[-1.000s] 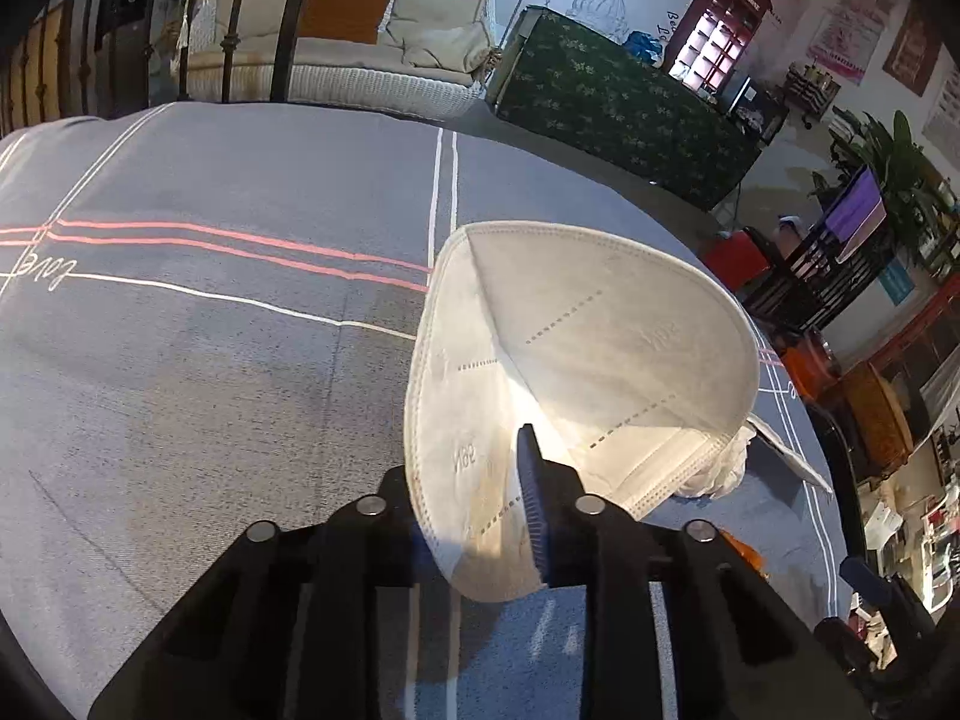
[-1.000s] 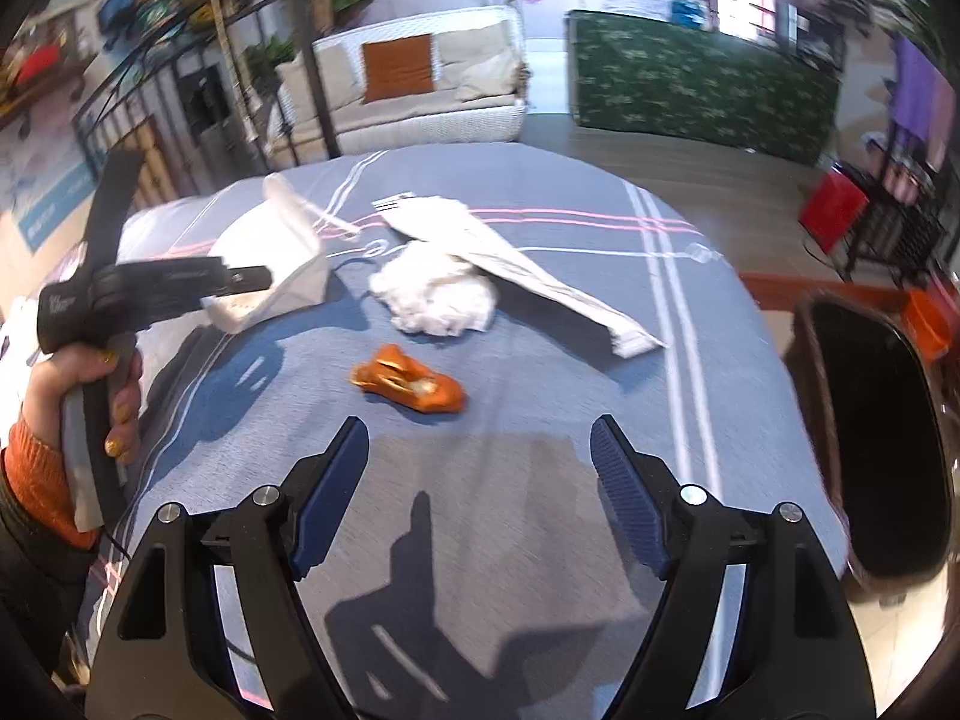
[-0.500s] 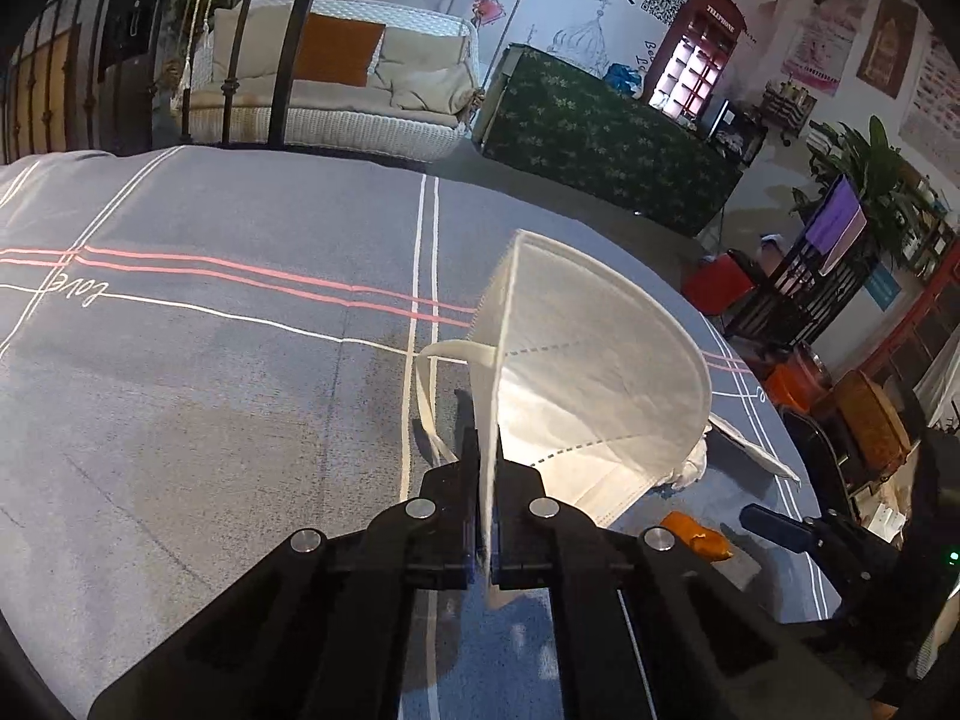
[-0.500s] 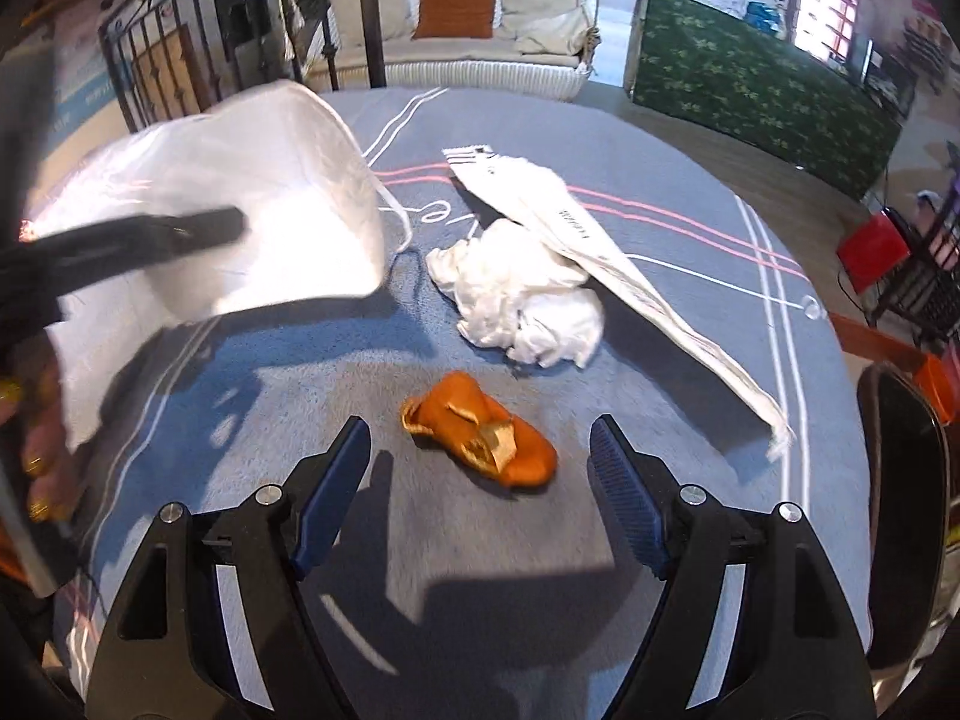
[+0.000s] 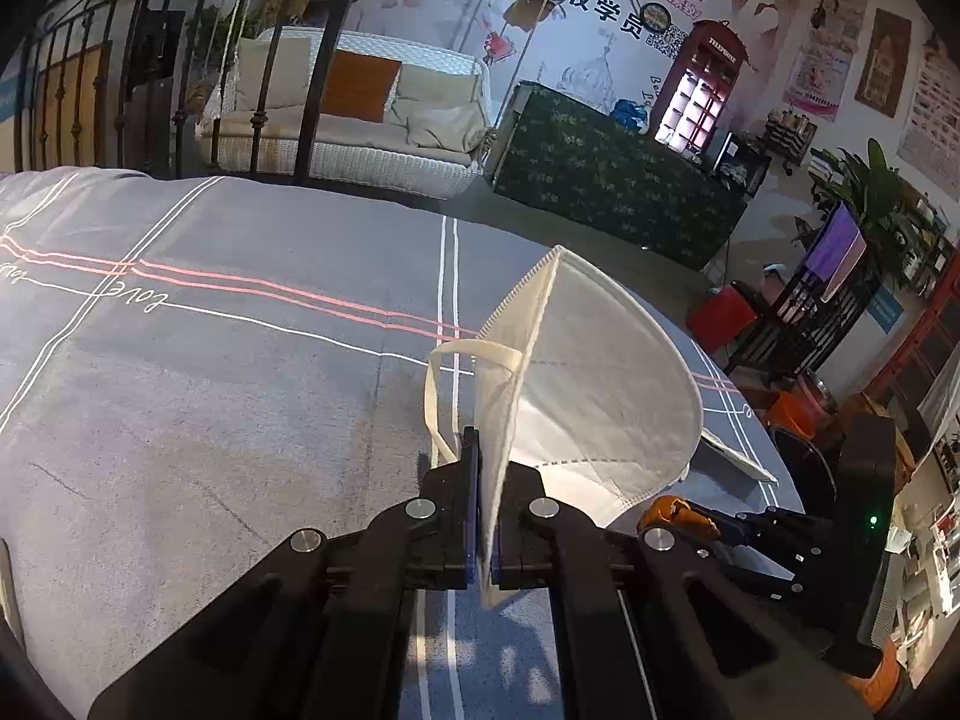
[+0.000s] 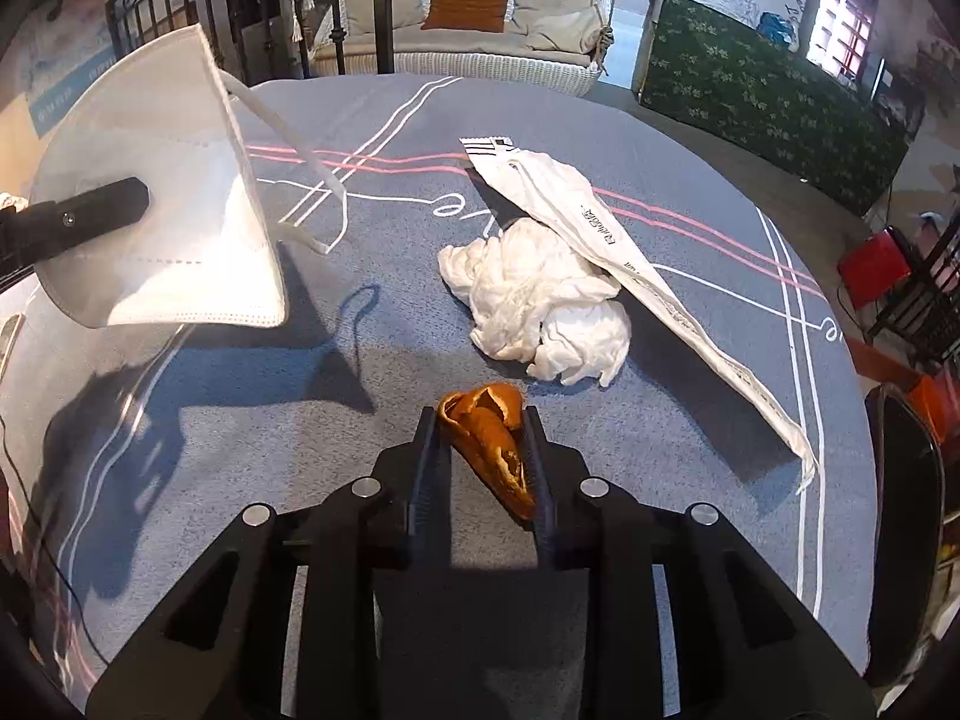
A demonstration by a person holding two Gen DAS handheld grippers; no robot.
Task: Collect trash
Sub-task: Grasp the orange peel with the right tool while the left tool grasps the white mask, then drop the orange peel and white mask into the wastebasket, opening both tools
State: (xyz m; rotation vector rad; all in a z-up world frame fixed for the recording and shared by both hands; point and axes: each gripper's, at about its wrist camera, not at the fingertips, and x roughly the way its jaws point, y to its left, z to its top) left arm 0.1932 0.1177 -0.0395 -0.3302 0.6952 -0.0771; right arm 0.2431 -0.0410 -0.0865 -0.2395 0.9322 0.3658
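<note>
My left gripper (image 5: 485, 468) is shut on a white folded face mask (image 5: 588, 384) and holds it up above the grey-blue cloth; the mask also shows in the right wrist view (image 6: 168, 222) at the left. My right gripper (image 6: 483, 420) is closed around an orange peel (image 6: 489, 444) lying on the cloth; the peel also shows in the left wrist view (image 5: 672, 510). A crumpled white tissue (image 6: 540, 306) lies just beyond the peel. A long white wrapper (image 6: 630, 258) lies across it, running to the right.
The grey-blue striped cloth (image 6: 690, 408) covers a round table. A dark bin (image 6: 900, 516) stands past the table's right edge. A white sofa (image 6: 468, 18) and a green-covered counter (image 6: 768, 84) stand beyond the table.
My left gripper shut on the mask and lifted it off the cloth. My right gripper moved forward to the orange peel and closed around it.
</note>
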